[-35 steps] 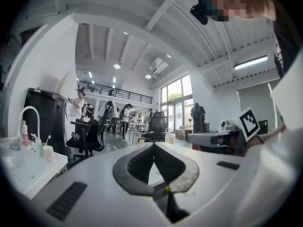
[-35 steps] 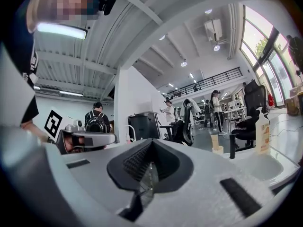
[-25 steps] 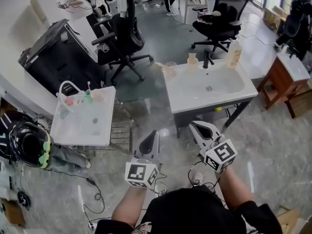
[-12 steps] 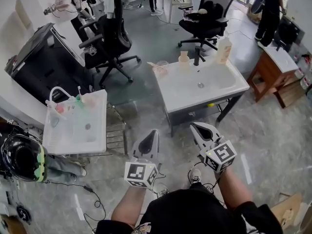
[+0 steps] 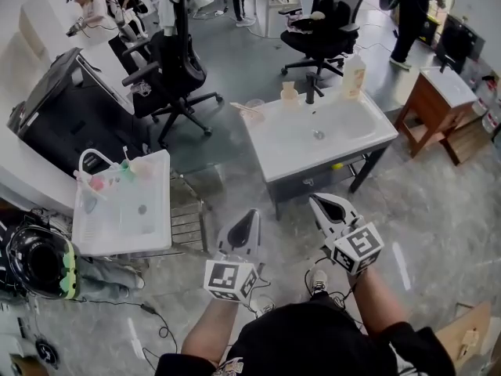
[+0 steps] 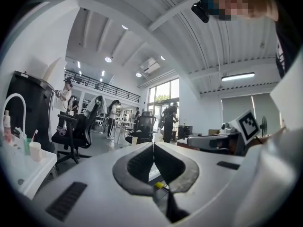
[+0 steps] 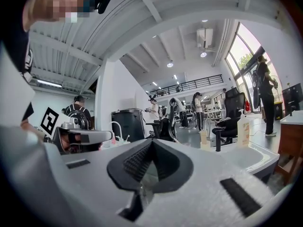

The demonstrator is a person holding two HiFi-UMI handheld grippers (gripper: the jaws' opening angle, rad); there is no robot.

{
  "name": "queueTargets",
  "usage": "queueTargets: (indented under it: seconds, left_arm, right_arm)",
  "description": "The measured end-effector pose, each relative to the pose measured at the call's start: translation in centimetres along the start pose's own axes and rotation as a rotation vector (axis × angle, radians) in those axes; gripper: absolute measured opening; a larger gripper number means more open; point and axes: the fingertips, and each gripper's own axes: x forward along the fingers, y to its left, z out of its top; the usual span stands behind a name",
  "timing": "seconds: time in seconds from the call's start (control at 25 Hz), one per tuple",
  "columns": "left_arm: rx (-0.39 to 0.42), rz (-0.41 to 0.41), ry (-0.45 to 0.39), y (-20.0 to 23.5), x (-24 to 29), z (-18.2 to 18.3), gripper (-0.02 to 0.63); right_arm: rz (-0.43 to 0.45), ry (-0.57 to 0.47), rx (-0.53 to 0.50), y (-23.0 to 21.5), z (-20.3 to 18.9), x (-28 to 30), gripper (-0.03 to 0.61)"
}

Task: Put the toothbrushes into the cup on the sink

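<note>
Both grippers hang low in front of the person, well short of either sink. My left gripper (image 5: 250, 213) is shut with nothing in it, its jaws (image 6: 153, 144) meeting in a thin line. My right gripper (image 5: 315, 200) is likewise shut and empty (image 7: 151, 142). Ahead stands a white sink (image 5: 344, 143) with a clear cup (image 5: 254, 110) at its back left corner; a thin stick lies across the cup. To the left, a smaller white sink (image 5: 106, 233) carries coloured cups with toothbrushes (image 5: 124, 158) by its curved tap. In the left gripper view, those cups (image 6: 34, 150) sit at far left.
On the middle sink stand a small bottle (image 5: 289, 94), a black tap (image 5: 313, 91) and a soap bottle (image 5: 354, 75). Black office chairs (image 5: 176, 61) stand behind, a wooden stand (image 5: 430, 112) to the right, a black cabinet (image 5: 63, 108) left. Cables trail on the floor.
The head view has shifted, so both sinks sit a little further left and nearer in the picture. Both grippers keep their places and stay shut.
</note>
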Motion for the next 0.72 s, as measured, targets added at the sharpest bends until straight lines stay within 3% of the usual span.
queueTargets:
  seconds: [0.72]
  left_arm:
    - [-0.008, -0.005, -0.006, -0.6, 1.2, -0.1, 0.005]
  right_arm:
    - [-0.013, 0.003, 0.005, -1.3, 0.2, -0.4, 0.005]
